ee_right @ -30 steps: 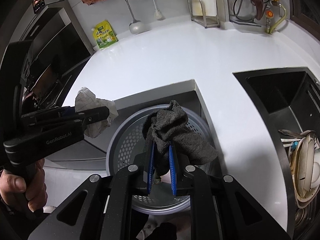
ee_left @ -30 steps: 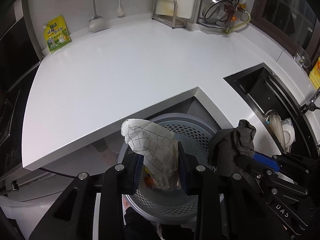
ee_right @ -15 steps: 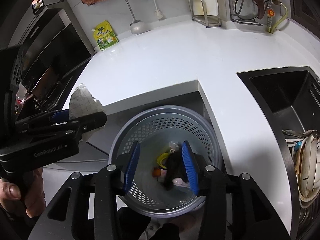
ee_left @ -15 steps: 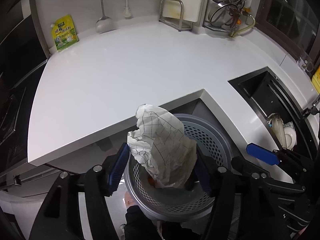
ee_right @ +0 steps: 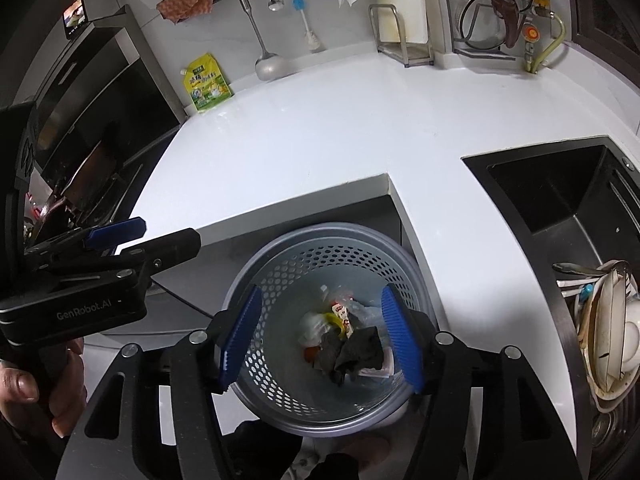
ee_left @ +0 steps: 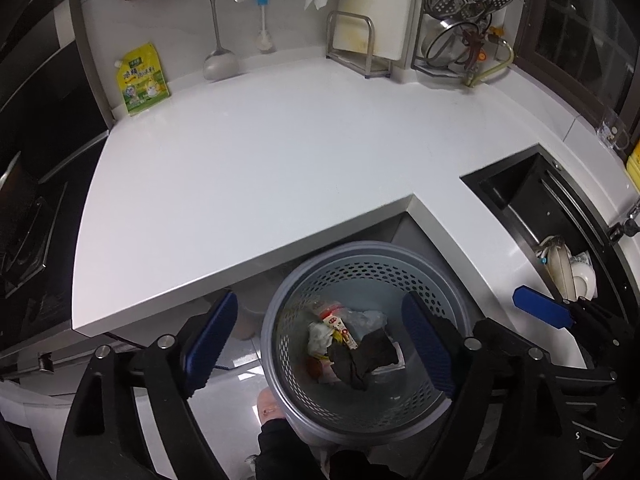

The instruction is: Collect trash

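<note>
A grey perforated trash basket [ee_left: 280,312] stands on the floor in the counter's notch; it also shows in the right wrist view [ee_right: 244,288]. Inside lie a dark grey cloth [ee_left: 362,356] [ee_right: 352,350], wrappers and crumpled paper [ee_left: 320,334]. My left gripper [ee_left: 316,340] is open and empty above the basket. My right gripper [ee_right: 320,336] is open and empty above the basket too. The right gripper's blue pad [ee_left: 540,312] shows at the right of the left wrist view; the left gripper [ee_right: 116,240] shows at the left of the right wrist view.
A white counter [ee_left: 260,168] wraps around the basket. A yellow-green pouch [ee_left: 140,80] leans at the back left, with a ladle [ee_left: 218,60] and a cutting board rack [ee_left: 360,52]. A black sink [ee_left: 552,216] with dishes is on the right. A stove [ee_left: 24,216] is on the left.
Both grippers have opened. The right one dropped the dark grey cloth into the basket first, then the left one dropped the crumpled checked paper. Both now hang empty over the basket.
</note>
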The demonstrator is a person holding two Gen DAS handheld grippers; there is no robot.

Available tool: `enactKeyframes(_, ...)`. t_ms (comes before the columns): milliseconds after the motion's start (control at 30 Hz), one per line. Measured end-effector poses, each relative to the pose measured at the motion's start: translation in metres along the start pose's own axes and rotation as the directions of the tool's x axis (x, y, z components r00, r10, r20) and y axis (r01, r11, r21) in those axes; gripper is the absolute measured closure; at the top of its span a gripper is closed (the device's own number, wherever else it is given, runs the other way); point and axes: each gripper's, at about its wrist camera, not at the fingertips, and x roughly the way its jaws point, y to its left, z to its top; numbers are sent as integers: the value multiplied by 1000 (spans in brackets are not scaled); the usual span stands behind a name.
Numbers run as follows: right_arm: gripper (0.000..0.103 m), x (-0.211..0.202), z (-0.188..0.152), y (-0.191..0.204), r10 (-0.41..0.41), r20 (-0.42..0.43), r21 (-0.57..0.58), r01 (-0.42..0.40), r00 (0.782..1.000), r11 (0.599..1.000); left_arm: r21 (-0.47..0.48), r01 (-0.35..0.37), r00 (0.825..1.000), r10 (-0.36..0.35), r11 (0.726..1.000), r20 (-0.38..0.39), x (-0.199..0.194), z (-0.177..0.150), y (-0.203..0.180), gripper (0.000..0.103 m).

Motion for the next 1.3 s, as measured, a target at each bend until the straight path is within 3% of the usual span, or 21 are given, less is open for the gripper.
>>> enactKeyframes(433, 28, -11, 9, 3, -25, 19, -7, 26, 999, 1000, -18, -19, 999, 20, 1000, 51, -16, 15, 0, 7)
enactKeyframes(1300, 28, -11, 22, 7, -62, -1, -20, 62, 998, 998, -51, -55, 998, 56, 997, 32, -16, 24, 4, 6)
